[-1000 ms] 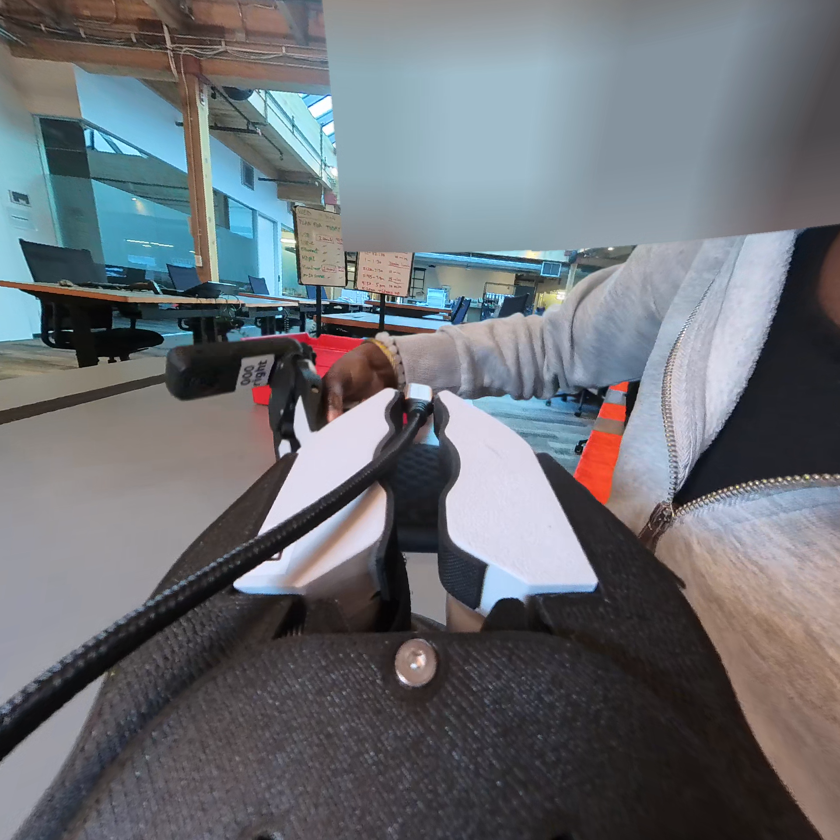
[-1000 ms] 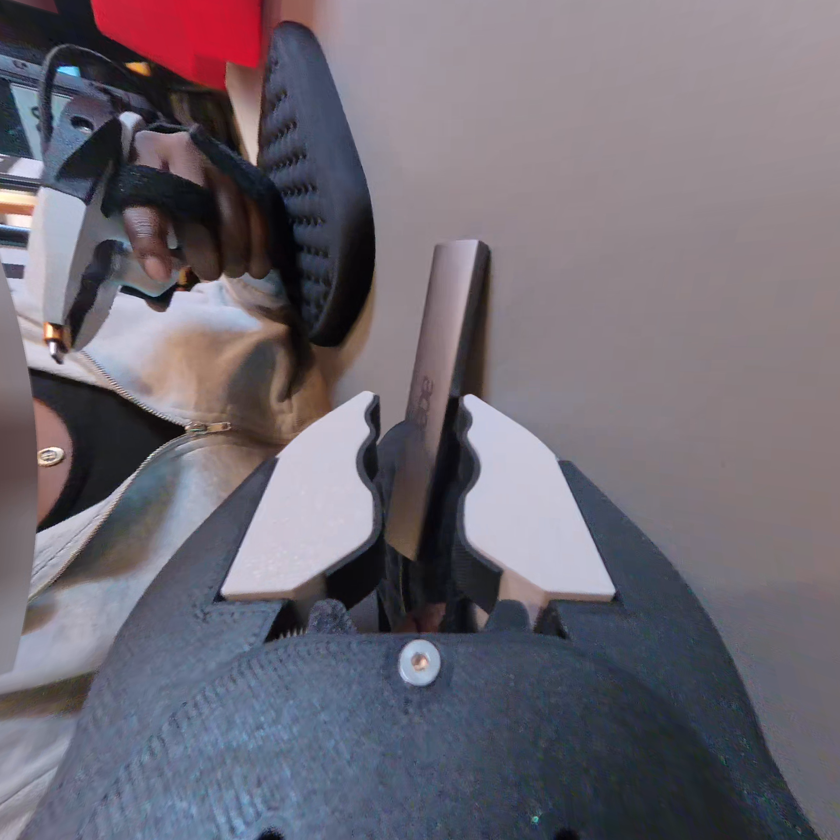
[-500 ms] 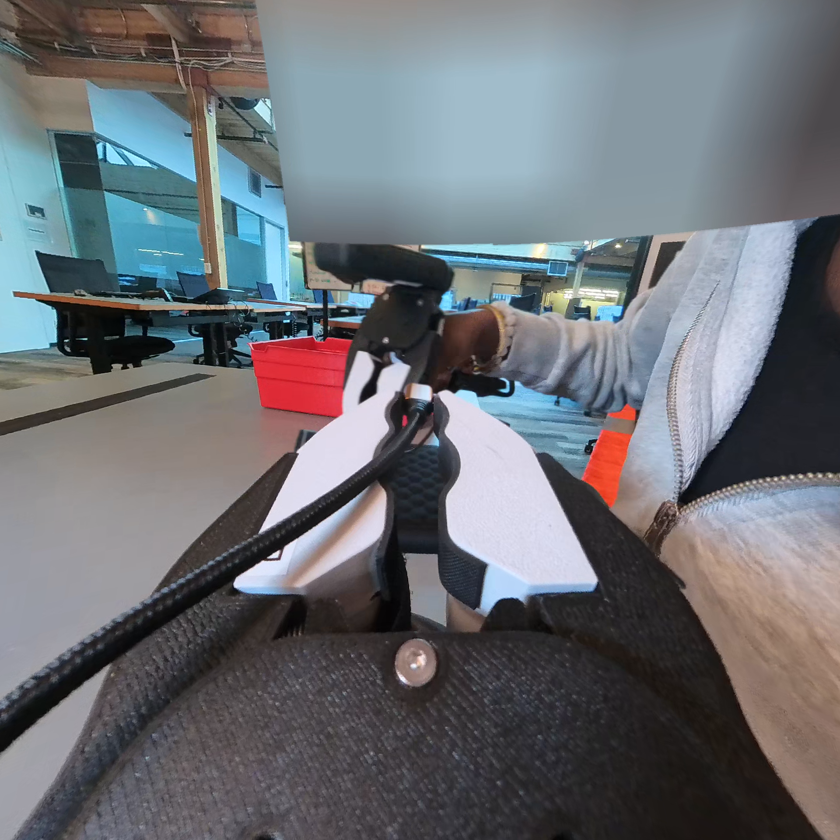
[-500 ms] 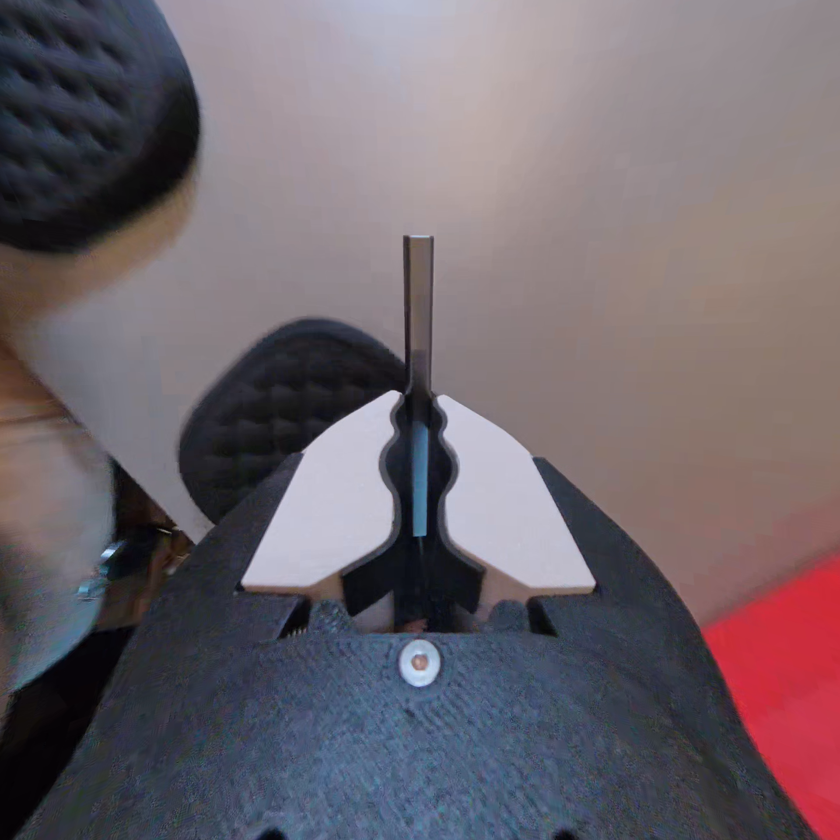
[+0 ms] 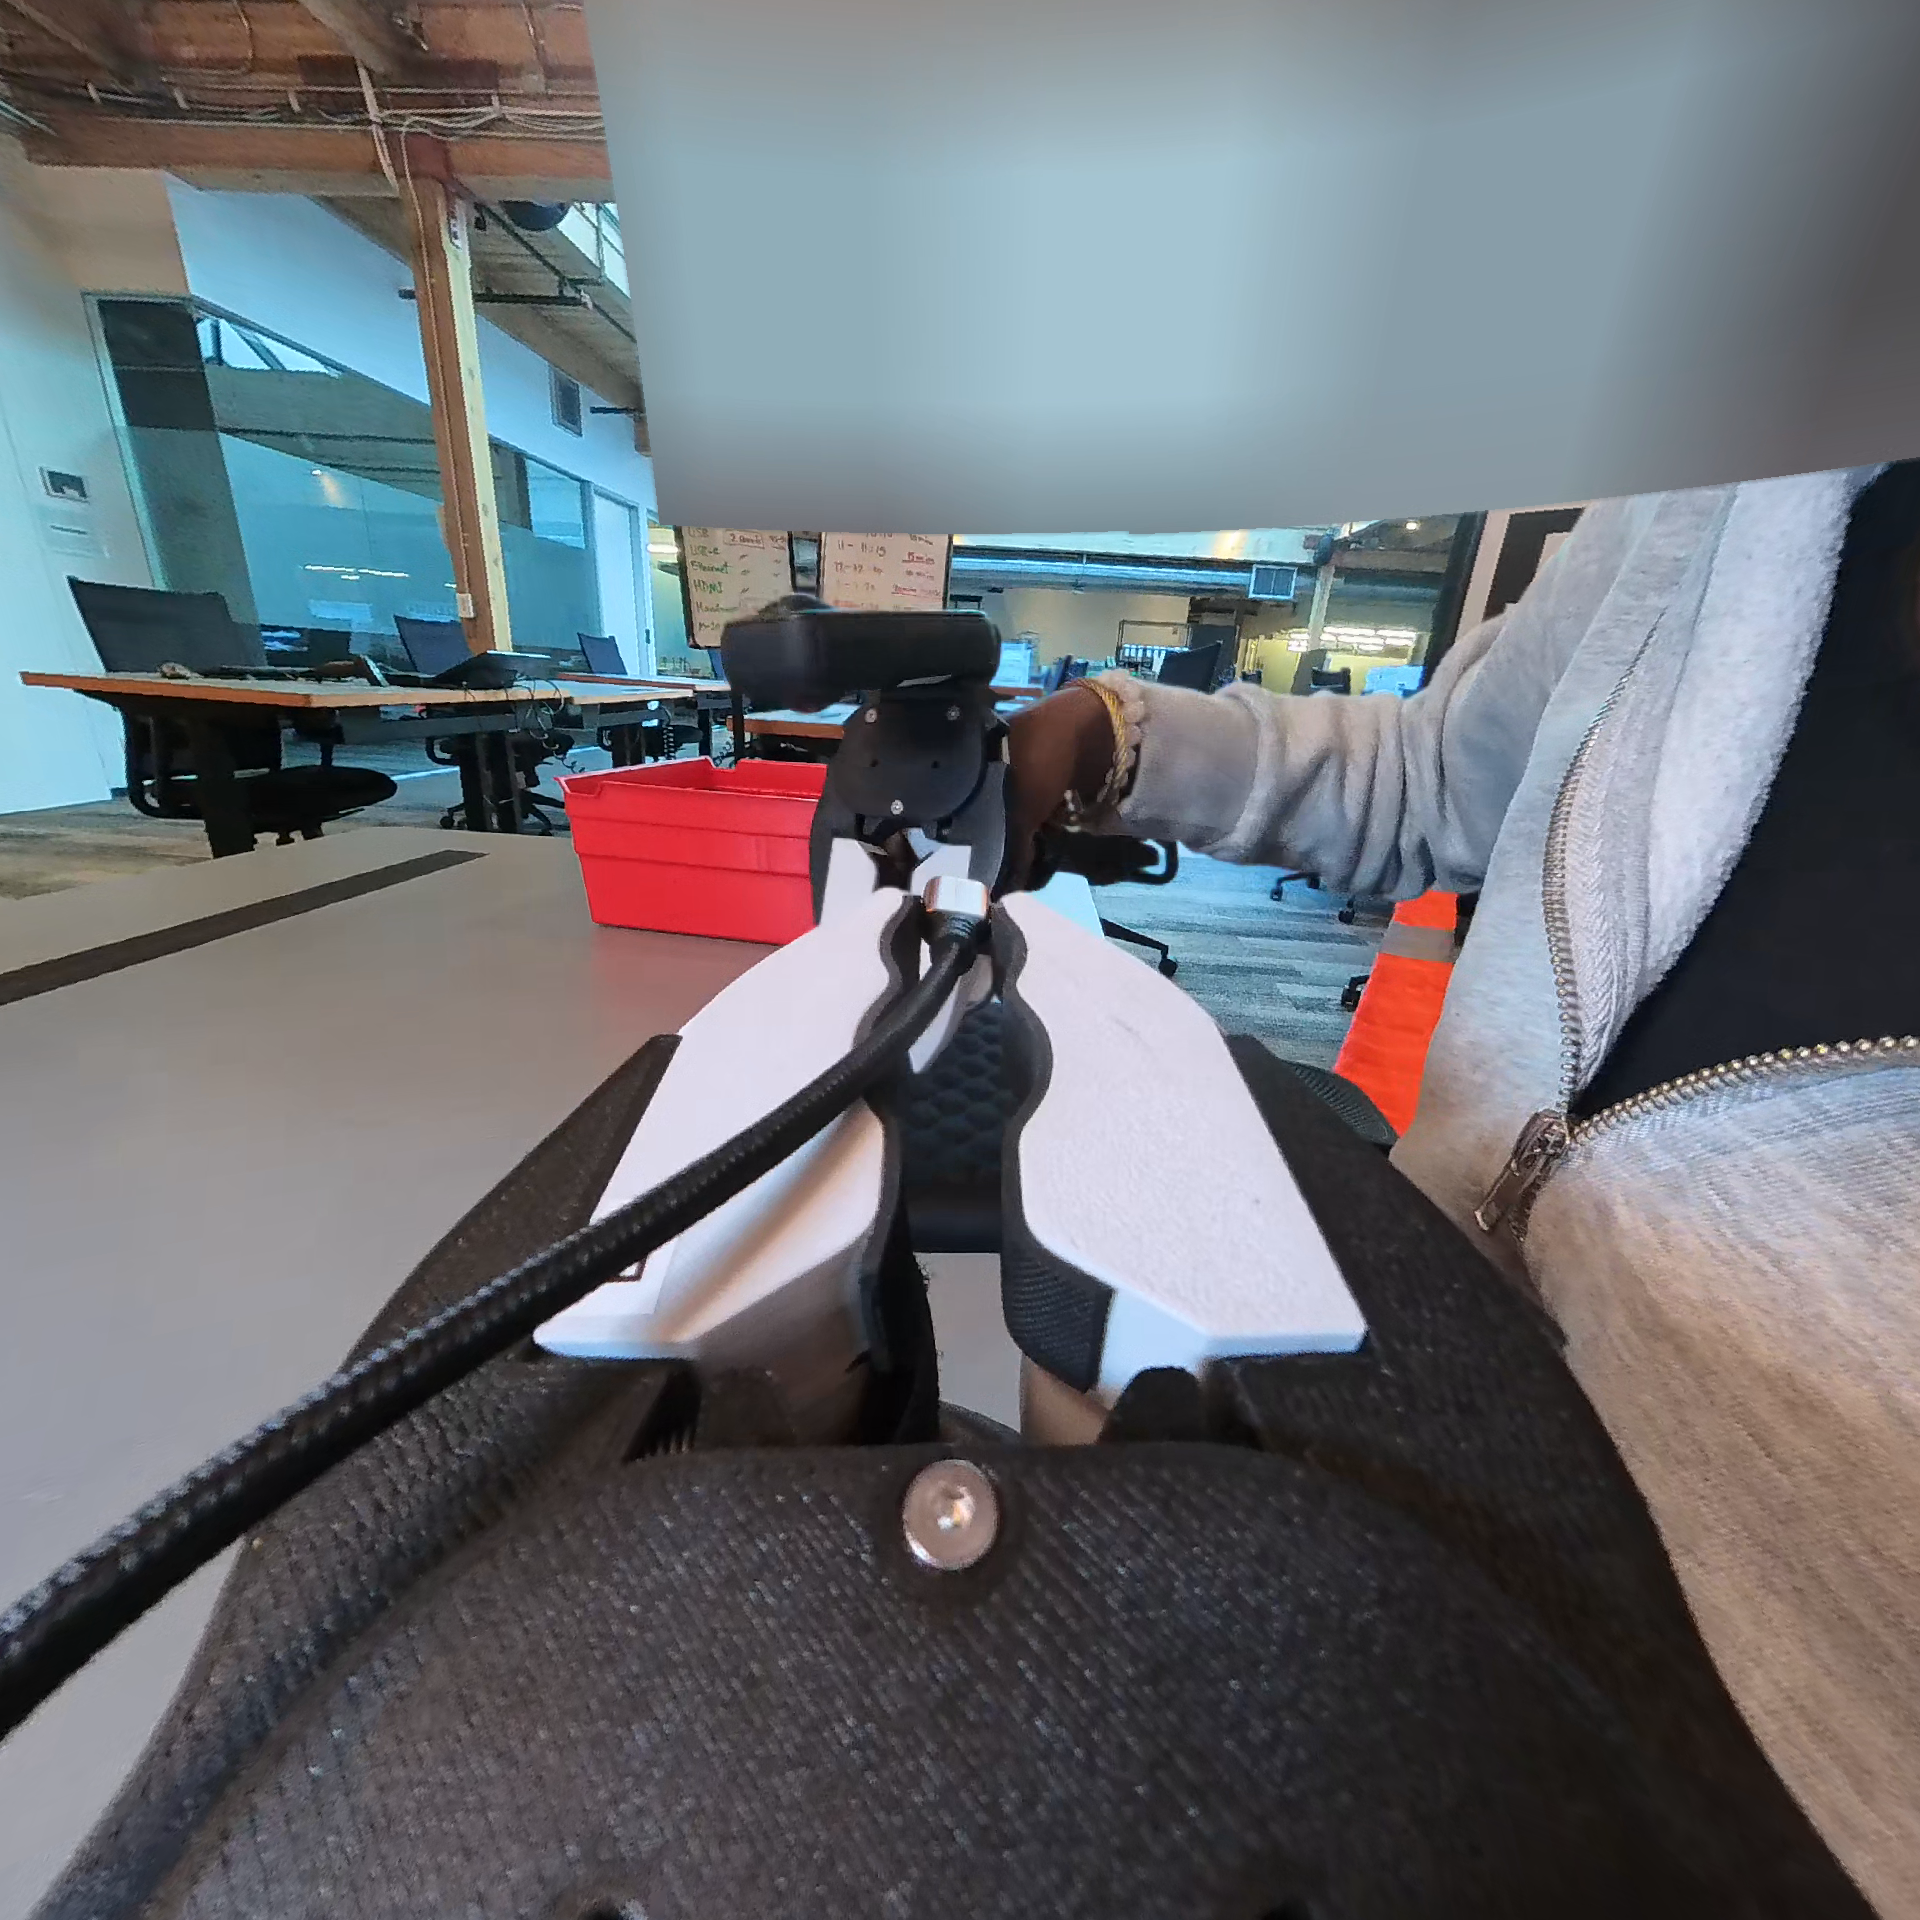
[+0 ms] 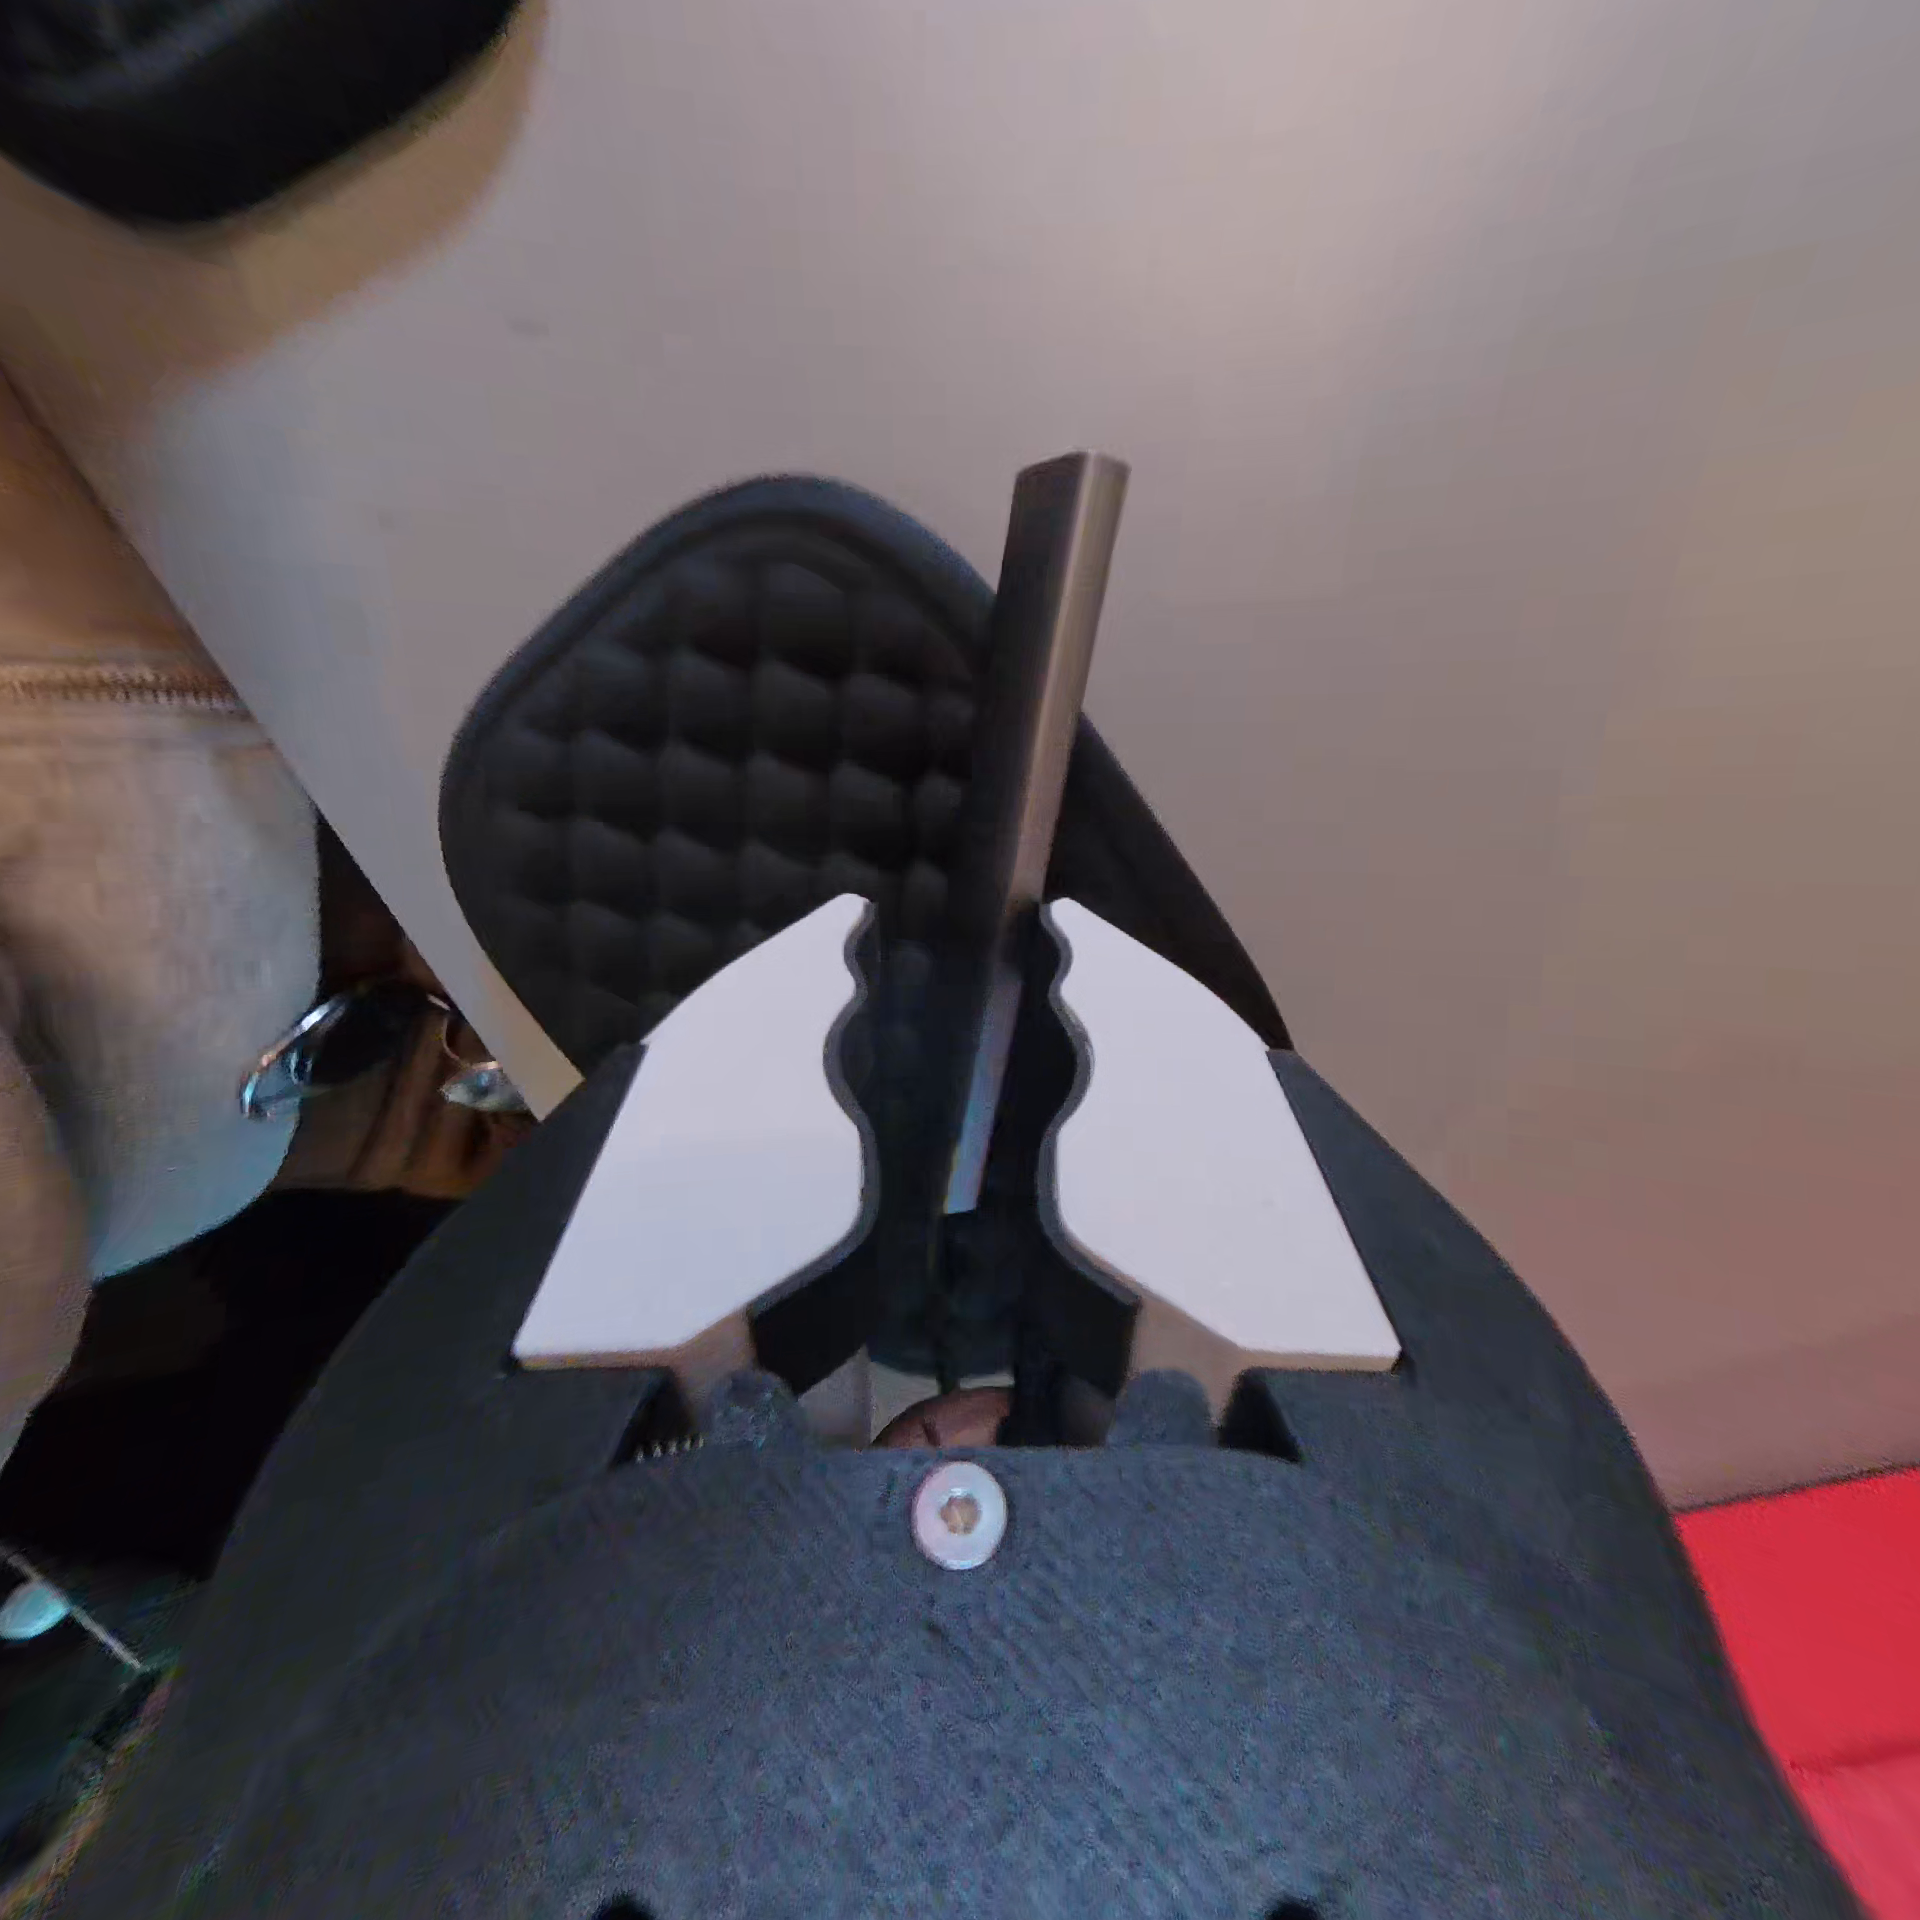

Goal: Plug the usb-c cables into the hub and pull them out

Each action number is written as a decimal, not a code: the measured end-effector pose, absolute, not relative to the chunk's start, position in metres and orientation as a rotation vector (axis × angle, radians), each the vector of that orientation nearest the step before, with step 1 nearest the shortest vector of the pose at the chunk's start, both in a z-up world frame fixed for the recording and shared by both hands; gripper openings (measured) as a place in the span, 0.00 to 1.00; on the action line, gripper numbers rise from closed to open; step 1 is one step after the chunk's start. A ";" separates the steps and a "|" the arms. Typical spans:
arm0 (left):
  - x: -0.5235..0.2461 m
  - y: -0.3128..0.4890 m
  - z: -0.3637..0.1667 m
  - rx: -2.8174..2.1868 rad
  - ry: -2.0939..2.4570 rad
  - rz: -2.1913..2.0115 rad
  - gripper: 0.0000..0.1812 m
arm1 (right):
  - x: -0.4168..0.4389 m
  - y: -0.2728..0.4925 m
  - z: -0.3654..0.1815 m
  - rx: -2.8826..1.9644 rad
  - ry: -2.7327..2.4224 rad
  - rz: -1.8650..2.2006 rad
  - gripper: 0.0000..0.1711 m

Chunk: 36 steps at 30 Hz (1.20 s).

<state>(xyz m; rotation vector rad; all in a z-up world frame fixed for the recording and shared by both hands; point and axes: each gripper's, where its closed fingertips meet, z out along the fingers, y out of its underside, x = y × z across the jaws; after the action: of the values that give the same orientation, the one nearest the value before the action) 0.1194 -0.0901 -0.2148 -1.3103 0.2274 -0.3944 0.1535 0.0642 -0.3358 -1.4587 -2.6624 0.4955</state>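
My left gripper [image 5: 951, 920] is shut on a black braided usb-c cable [image 5: 727, 1174], whose silver plug [image 5: 954, 894] sticks out past the fingertips. The cable trails back to the lower left. My right gripper [image 6: 956, 914] is shut on the slim grey metal hub [image 6: 1049, 675], which stands out beyond the fingers, tilted slightly right. In the left wrist view the right gripper [image 5: 904, 868] hangs just beyond the plug, pointing down toward it, and the hub is hidden there. In the right wrist view the left gripper's black textured body [image 6: 707, 769] lies right behind the hub.
The grey table [image 5: 260, 1091] stretches to the left. A red bin [image 5: 696, 852] stands on it behind the grippers and shows at the lower right of the right wrist view [image 6: 1818, 1662]. A person's grey sleeve and jacket [image 5: 1714, 1299] fill the right side. Across from one pair of fingers to the other is roughly 20 centimetres.
The right gripper swung from the left to straight ahead of the left gripper's tips, close over the plug. In the right wrist view the hub now tilts and the left gripper sits behind it.
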 end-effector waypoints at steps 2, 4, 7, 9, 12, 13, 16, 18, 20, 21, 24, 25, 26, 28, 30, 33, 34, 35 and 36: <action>0.120 -0.090 -0.215 -1.310 0.229 -0.392 0.07 | 0.160 0.069 -0.336 -1.434 -2.702 0.497 0.13; 0.119 -0.090 -0.215 -1.310 0.228 -0.394 0.07 | 0.164 0.067 -0.337 -1.436 -2.726 0.527 0.13; 0.119 -0.090 -0.215 -1.310 0.228 -0.395 0.07 | 0.164 0.071 -0.336 -1.473 -2.702 0.495 0.13; 0.120 -0.090 -0.215 -1.310 0.230 -0.394 0.07 | 0.163 0.076 -0.335 -1.504 -2.683 0.449 0.17; 0.120 -0.090 -0.215 -1.308 0.232 -0.393 0.07 | 0.167 0.079 -0.324 -1.573 -2.735 0.502 0.21; 0.120 -0.090 -0.215 -1.308 0.233 -0.392 0.07 | 0.171 0.082 -0.321 -1.607 -2.777 0.527 0.23; 0.121 -0.091 -0.215 -1.308 0.237 -0.391 0.07 | 0.181 0.092 -0.314 -1.751 -2.910 0.640 0.25; 0.121 -0.090 -0.215 -1.308 0.237 -0.392 0.07 | 0.183 0.093 -0.312 -1.861 -2.979 0.740 0.26; 0.120 -0.090 -0.215 -1.309 0.235 -0.395 0.07 | 0.182 0.094 -0.320 -1.905 -3.018 0.722 0.27; 0.120 -0.090 -0.215 -1.309 0.235 -0.397 0.07 | 0.183 0.092 -0.323 -1.897 -3.062 0.714 0.26; 0.120 -0.091 -0.215 -1.307 0.234 -0.399 0.07 | 0.192 0.083 -0.326 -1.842 -3.189 0.717 0.23; 0.120 -0.091 -0.215 -1.306 0.234 -0.398 0.07 | 0.194 0.083 -0.327 -1.837 -3.204 0.706 0.21; 0.120 -0.091 -0.214 -1.304 0.235 -0.397 0.07 | 0.195 0.082 -0.330 -1.839 -3.206 0.709 0.19; 0.121 -0.091 -0.215 -1.306 0.239 -0.395 0.07 | 0.196 0.077 -0.337 -1.817 -3.189 0.740 0.12; 0.122 -0.091 -0.215 -1.308 0.244 -0.391 0.07 | 0.196 0.074 -0.337 -1.798 -3.142 0.771 0.11; 0.121 -0.091 -0.214 -1.304 0.242 -0.390 0.07 | 0.186 0.076 -0.335 -1.755 -2.891 0.618 0.11; 0.121 -0.091 -0.214 -1.303 0.240 -0.389 0.07 | 0.178 0.082 -0.333 -1.683 -2.763 0.502 0.11; 0.121 -0.091 -0.214 -1.302 0.239 -0.387 0.07 | 0.168 0.092 -0.329 -1.563 -2.613 0.325 0.11; 0.121 -0.091 -0.214 -1.302 0.238 -0.386 0.07 | 0.162 0.101 -0.323 -1.394 -2.498 0.133 0.11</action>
<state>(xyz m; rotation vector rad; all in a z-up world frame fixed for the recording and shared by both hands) 0.1206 -0.0913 -0.2141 -1.3023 0.2385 -0.3864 0.1623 0.1014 -0.3233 -1.3939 -2.4979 0.1326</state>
